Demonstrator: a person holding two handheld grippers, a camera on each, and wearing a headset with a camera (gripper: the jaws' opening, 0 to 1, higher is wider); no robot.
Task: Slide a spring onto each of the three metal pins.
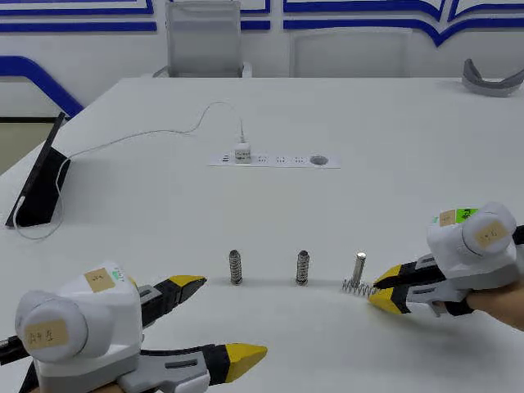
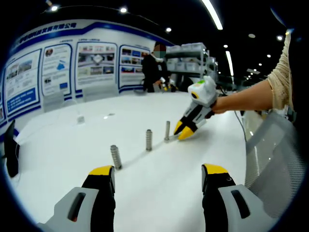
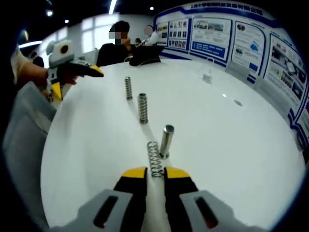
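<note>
Two grippers work over a white table (image 1: 393, 164). Nearest, at 7 o'clock in the head view, is the left gripper (image 1: 217, 321), jaws spread wide and released, tips aimed toward 3 o'clock.

At 4 o'clock is the right gripper (image 1: 385, 289), jaws drawn in on the near end of the loose spring (image 1: 357, 286) and pinching it. That spring lies flat on the tabletop, its far end just beside the foot of the bare pin (image 1: 359, 267).

The bare pin stands upright, rightmost in a row of three. Toward 9 o'clock from it come the middle pin (image 1: 303, 267) and then the left pin (image 1: 236, 267). Both are upright and each wears a spring.

Farther off, at 12 o'clock, a power strip (image 1: 274, 160) sits in the tabletop with a white charger (image 1: 242, 152) plugged in. Its cable (image 1: 176, 131) trails toward 9 o'clock to a dark tablet (image 1: 41, 184) propped at the table edge. Beyond, at 12 o'clock, stands a grey chair (image 1: 205, 37).
</note>
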